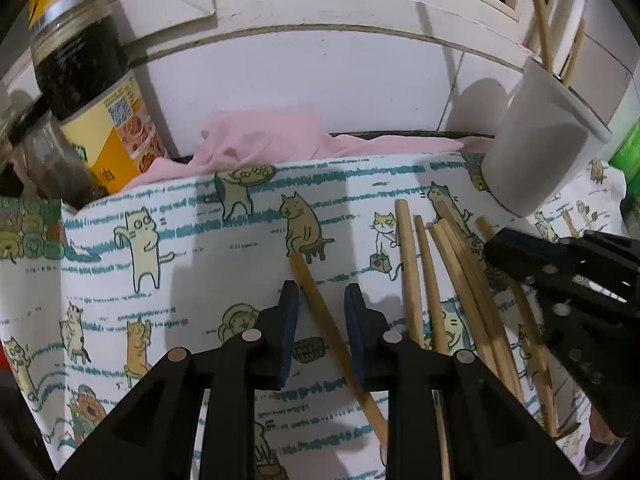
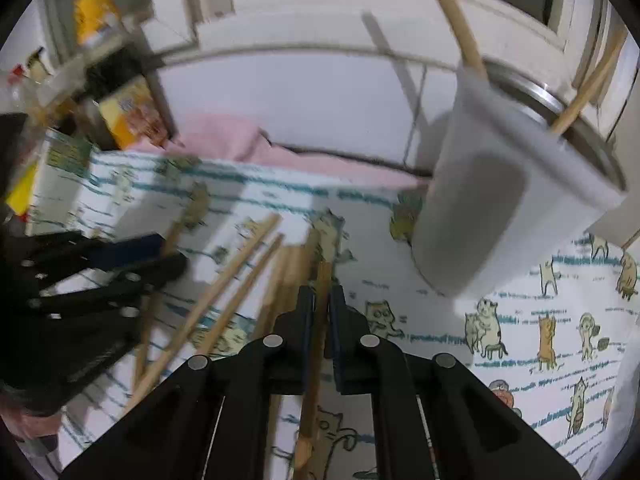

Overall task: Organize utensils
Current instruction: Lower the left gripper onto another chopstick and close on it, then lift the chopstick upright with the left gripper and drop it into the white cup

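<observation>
Slippage is the main risk: the right gripper [image 2: 320,300] pinches one chopstick [image 2: 314,344] near its far end, so it may pivot. Its long axis runs along the fingers. The left gripper [image 1: 322,300], spread, straddles a loose chopstick [image 1: 328,328] lying diagonally on the tabletop [image 1: 200,280].

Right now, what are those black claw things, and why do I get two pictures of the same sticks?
Each claw is a hand-held gripper that a person carries, one in each hand. A small camera rides on each, so you get one picture from the left and one from the right. The left hand-held gripper is open, with a chopstick lying loose between its fingers. The right hand-held gripper pinches another chopstick. More chopsticks lie on the cat-print cloth. The white cup already holds a few.
</observation>
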`<state>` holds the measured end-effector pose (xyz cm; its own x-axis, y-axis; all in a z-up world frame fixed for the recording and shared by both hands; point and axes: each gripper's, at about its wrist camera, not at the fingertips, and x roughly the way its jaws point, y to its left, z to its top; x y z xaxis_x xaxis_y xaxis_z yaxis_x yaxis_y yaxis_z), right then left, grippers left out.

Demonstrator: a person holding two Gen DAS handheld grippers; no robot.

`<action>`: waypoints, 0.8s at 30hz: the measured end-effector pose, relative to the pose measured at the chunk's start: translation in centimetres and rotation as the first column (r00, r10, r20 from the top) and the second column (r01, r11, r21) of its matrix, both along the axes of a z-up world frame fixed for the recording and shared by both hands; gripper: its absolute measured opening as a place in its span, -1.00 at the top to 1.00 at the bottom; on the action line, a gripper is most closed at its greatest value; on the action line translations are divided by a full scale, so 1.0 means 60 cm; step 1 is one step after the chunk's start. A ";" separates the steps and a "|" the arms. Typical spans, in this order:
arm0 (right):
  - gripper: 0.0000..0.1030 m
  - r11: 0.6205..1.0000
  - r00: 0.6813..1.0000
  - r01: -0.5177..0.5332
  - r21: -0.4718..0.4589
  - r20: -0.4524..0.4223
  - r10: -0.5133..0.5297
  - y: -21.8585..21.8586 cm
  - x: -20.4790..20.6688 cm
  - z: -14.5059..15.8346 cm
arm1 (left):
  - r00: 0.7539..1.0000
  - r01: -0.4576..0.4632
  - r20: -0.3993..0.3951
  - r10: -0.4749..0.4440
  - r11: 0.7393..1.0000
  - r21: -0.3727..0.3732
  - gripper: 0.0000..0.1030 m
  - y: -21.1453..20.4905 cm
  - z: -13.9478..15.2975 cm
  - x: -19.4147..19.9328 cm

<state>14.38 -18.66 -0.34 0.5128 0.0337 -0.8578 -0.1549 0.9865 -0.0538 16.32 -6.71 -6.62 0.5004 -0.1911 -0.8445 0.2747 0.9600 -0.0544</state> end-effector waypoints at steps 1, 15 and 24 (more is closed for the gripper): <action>0.83 1.000 1.000 -0.007 0.009 0.027 0.007 0.000 -0.005 0.010 | 1.000 -0.002 -0.012 0.002 1.000 -0.009 0.60 0.003 0.001 0.001; 0.84 0.963 0.850 -0.197 0.187 0.522 0.073 -0.027 -0.119 0.213 | 0.969 0.050 0.246 -0.010 0.986 -0.156 0.88 0.036 0.127 -0.046; 0.85 0.918 0.699 -0.281 0.279 0.715 -0.004 -0.093 -0.185 0.281 | 0.867 0.047 0.498 0.016 0.993 -0.113 0.88 0.024 0.309 -0.147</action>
<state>3.28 -24.27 16.52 0.9131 0.3692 -0.1732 -0.3503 0.9275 0.1304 7.49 -5.25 11.90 0.8436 -0.2842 -0.4556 0.3103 0.9505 -0.0183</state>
